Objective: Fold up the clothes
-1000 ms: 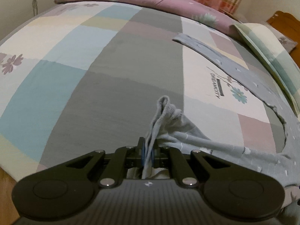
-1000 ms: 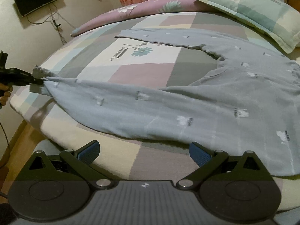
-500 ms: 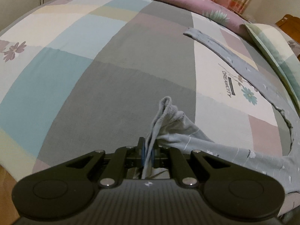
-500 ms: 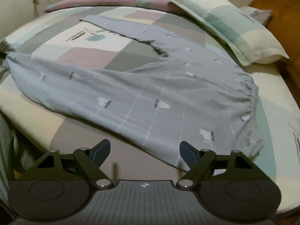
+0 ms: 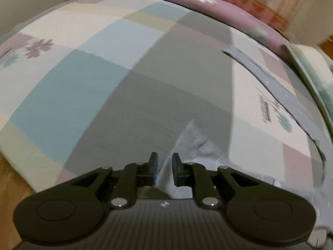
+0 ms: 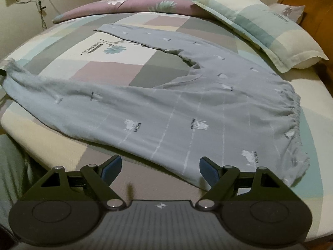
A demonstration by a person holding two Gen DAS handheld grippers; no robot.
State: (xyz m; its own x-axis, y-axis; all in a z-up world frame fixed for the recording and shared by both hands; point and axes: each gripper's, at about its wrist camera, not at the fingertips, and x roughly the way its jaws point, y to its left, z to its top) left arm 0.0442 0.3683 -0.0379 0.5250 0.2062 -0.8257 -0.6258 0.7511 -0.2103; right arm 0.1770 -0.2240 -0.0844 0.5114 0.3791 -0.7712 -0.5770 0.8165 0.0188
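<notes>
Grey patterned trousers [image 6: 166, 108] lie spread on the patchwork bed sheet [image 6: 116, 70], waistband to the right and both legs running left. In the left wrist view one leg's cuff [image 5: 193, 137] lies just ahead of my left gripper [image 5: 164, 166]. Its jaws are opening, and a thin fold of the cuff still stands between the pads without being pinched. The other leg [image 5: 281, 87] stretches away at the right. My right gripper [image 6: 160, 166] is open and holds nothing, hovering at the near edge of the trousers' seat.
A checked pillow [image 6: 260, 27] and a rolled purple quilt [image 6: 135, 4] lie along the far side of the bed. A wooden headboard [image 6: 312, 4] stands at the right. The mattress edge drops to the wooden floor [image 5: 12, 179] at the left.
My left gripper's jaws have parted from the bunched cuff, which has slumped flat toward the right. The right gripper's view has shifted a little along the trousers, its jaws staying wide.
</notes>
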